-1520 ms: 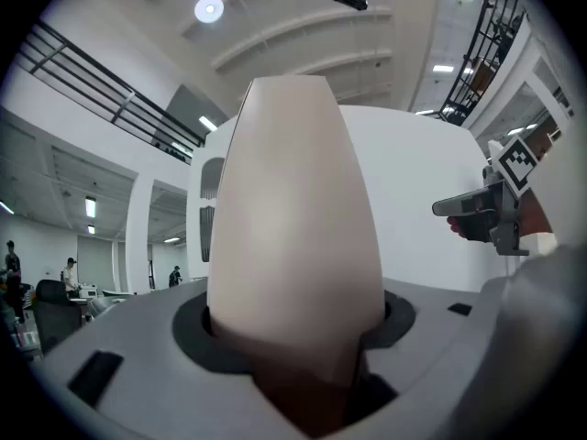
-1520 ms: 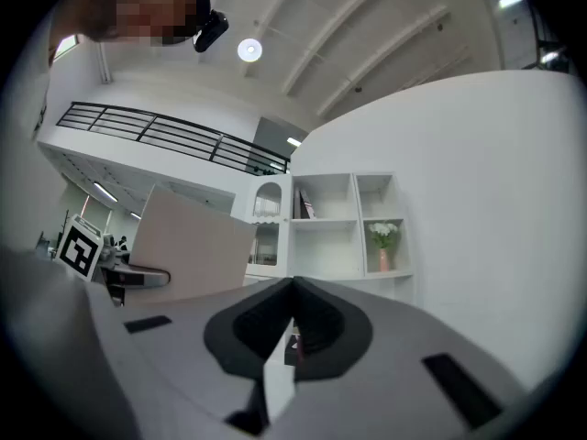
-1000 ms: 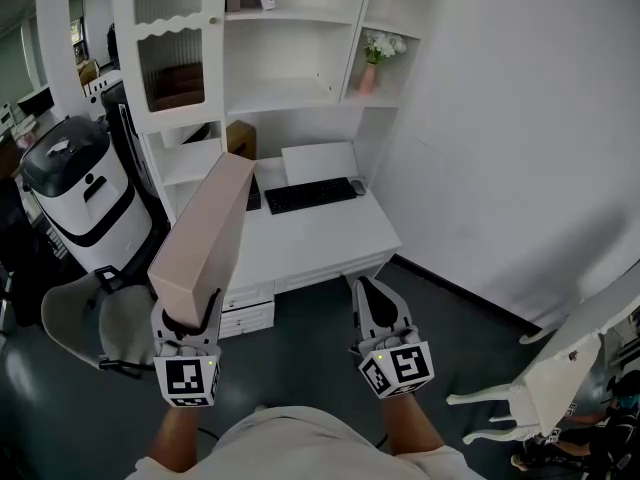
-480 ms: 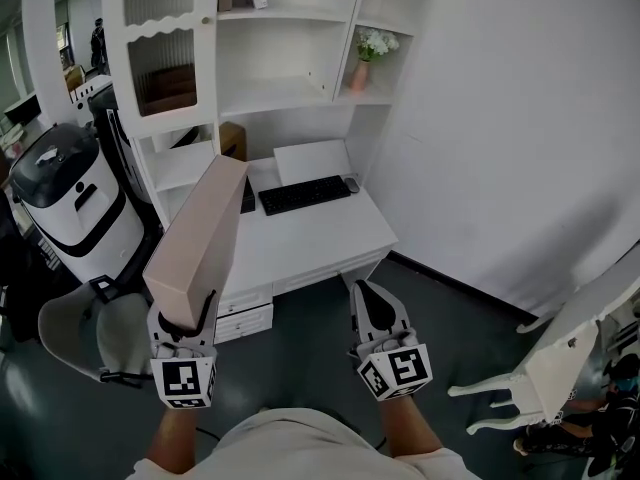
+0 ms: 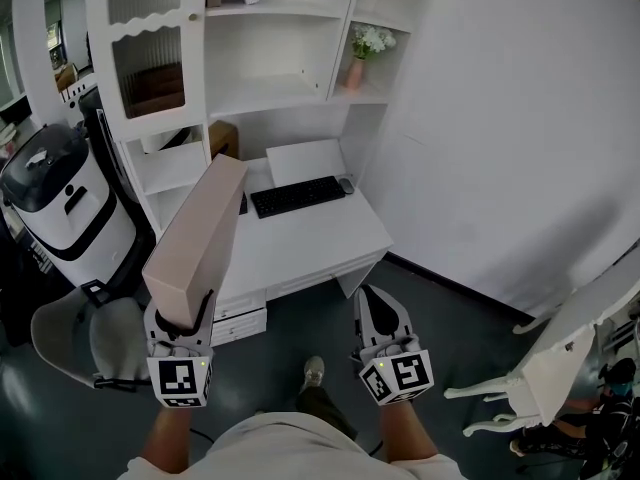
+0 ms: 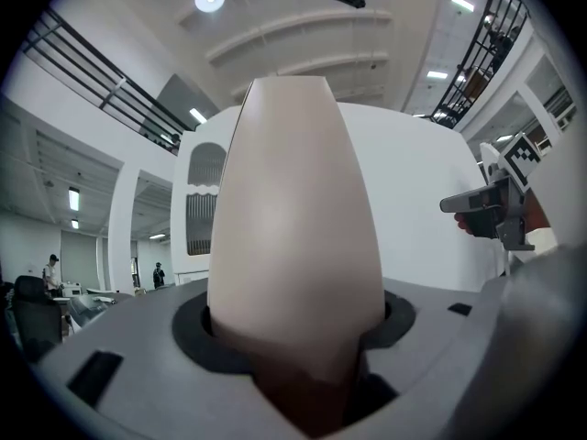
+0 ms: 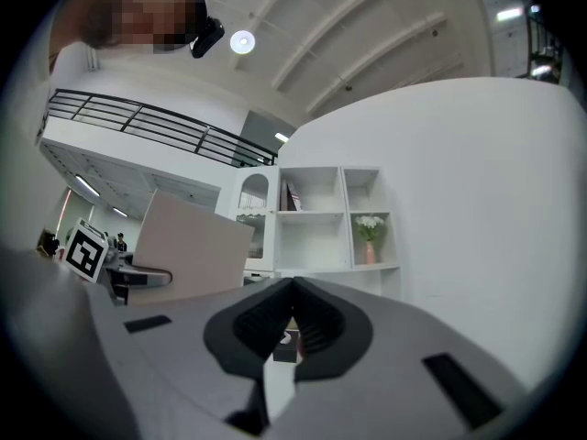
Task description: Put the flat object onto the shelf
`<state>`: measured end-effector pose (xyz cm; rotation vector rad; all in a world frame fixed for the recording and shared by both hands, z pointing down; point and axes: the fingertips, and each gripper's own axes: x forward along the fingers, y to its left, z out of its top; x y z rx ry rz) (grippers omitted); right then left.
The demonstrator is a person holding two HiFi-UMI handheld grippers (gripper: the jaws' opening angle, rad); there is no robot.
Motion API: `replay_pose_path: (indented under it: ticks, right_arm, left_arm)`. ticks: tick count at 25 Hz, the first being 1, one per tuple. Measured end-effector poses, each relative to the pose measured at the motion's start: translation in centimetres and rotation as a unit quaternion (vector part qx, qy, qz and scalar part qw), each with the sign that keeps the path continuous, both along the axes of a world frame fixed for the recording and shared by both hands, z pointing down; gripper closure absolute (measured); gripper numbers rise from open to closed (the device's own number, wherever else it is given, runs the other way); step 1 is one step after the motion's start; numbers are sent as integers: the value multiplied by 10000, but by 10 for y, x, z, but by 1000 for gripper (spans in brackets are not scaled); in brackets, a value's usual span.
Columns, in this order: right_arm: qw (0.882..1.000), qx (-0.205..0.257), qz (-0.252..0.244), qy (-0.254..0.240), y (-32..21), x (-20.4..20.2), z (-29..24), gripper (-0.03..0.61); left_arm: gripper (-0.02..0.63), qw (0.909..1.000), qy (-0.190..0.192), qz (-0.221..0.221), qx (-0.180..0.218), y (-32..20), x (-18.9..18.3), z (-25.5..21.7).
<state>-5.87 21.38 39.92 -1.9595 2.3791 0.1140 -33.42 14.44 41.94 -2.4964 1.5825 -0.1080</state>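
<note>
I find the flat beige box clamped by its lower end in my left claw. It is held on edge and slants up toward the white shelf unit, short of the desk. My right claw, level alongside, is closed with nothing in it.

Shelf bay open, keyboard occupying desk

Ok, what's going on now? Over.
Left gripper clamped on flat box. Right gripper shut, empty. Shelf ahead, above desk; nothing seen blocking.
</note>
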Motion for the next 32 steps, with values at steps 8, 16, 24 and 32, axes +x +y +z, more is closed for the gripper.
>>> replay_pose_path:
  ticks: [8, 16, 24, 32]
  right_arm:
    - [9994, 84, -333, -1, -73, 35, 2, 575]
    - [9979, 177, -627, 16, -157, 76, -4, 575]
    - [9955, 181, -935, 31, -228, 112, -8, 575]
    - [9919, 199, -1248, 130, -285, 147, -13, 575]
  left_arm:
    - [334, 9995, -114, -284, -42, -53, 32, 14]
    - [334, 9985, -140, -538, -6, -118, 73, 9]
    - [333, 9968, -198, -765, 96, -172, 110, -5]
    - [333, 9937, -135, -1075, 287, -216, 143, -20]
